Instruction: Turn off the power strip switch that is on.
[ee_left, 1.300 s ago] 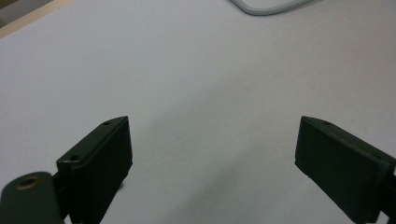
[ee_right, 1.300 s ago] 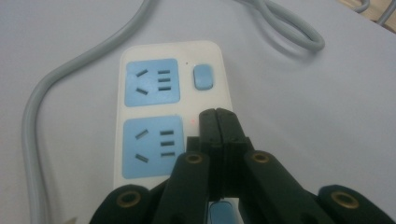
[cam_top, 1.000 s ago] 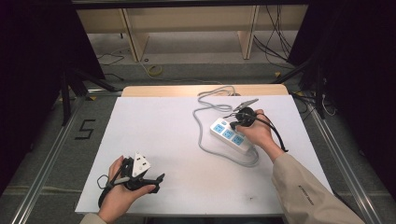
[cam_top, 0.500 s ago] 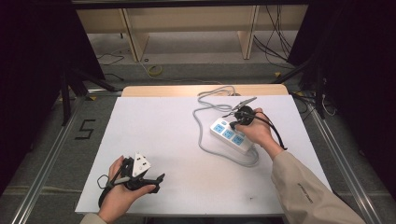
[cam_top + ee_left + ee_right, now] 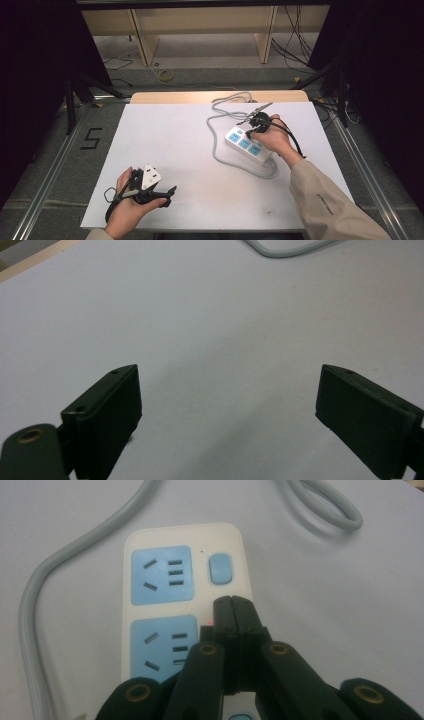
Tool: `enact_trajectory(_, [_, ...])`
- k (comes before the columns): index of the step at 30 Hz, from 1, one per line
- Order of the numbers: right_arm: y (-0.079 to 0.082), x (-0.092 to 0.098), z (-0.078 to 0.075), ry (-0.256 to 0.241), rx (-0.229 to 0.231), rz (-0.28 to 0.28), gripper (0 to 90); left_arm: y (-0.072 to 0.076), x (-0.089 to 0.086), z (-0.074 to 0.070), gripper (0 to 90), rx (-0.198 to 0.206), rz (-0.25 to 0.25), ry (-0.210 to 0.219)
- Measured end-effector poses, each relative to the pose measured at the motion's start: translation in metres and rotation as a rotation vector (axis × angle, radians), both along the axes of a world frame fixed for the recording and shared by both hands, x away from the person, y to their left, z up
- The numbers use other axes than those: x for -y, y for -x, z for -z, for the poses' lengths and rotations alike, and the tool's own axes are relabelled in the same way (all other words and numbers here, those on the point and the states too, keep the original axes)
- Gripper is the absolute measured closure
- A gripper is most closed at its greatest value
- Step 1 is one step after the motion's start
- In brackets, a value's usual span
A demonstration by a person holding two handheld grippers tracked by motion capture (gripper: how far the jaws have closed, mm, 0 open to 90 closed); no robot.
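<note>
My right tongs (image 5: 232,611) are pinched fully together, holding nothing, their tip pressed down on the white power strip (image 5: 248,145) beside a small red glow, probably over a switch I cannot see. The strip lies on the table (image 5: 170,140), right of middle, its grey cord (image 5: 216,150) looped around it. It is rigid, light and smooth plastic, likely to skid, so I'd press straight down. My left tongs (image 5: 227,420) stand wide apart, empty.

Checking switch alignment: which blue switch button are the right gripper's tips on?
The second one, hidden under the shut right gripper, with a red glow; the end switch button is uncovered.
</note>
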State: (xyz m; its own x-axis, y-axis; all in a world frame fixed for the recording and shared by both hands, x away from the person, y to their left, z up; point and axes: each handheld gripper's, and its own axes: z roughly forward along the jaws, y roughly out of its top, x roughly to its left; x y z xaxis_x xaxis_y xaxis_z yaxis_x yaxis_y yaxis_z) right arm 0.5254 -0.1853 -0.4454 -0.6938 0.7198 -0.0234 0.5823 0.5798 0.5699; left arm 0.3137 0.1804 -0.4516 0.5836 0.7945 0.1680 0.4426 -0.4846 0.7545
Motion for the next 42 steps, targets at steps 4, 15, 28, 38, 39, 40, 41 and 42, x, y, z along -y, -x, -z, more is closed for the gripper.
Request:
enact_trajectory(4, [-0.0012,-0.0006,-0.0008,0.003,-0.016,0.001,90.0,0.0001,-0.0001,-0.0001,10.8,0.0,0.001,-0.003])
enact_trajectory(15, [-0.0058,-0.0067,-0.0019,0.033,-0.035,-0.006,90.0,0.0002,0.0,-0.0001,11.3,0.001,0.003,-0.001])
enact_trajectory(28, [-0.0053,-0.0064,-0.0043,0.054,-0.038,-0.023,90.0,0.0,0.0001,0.0003,11.3,0.0,0.0,0.002])
enact_trajectory(38, [-0.0062,-0.0078,-0.0044,0.06,-0.042,-0.016,90.0,0.0002,-0.0001,0.0004,11.3,0.004,0.0,0.003])
enact_trajectory(39, [-0.0065,-0.0078,-0.0045,0.06,-0.045,-0.016,90.0,0.0002,0.0,0.0004,11.3,0.004,0.0,0.004])
enact_trajectory(40, [-0.0068,-0.0078,-0.0046,0.061,-0.046,-0.017,90.0,0.0002,-0.0002,0.0002,11.3,0.002,0.002,0.0])
enact_trajectory(41, [-0.0071,-0.0079,-0.0045,0.063,-0.044,-0.017,90.0,0.0002,-0.0002,0.0003,11.3,0.002,0.002,0.0])
enact_trajectory(42, [-0.0073,-0.008,-0.0045,0.064,-0.043,-0.022,90.0,0.0003,-0.0001,0.0004,11.3,0.001,0.001,0.002])
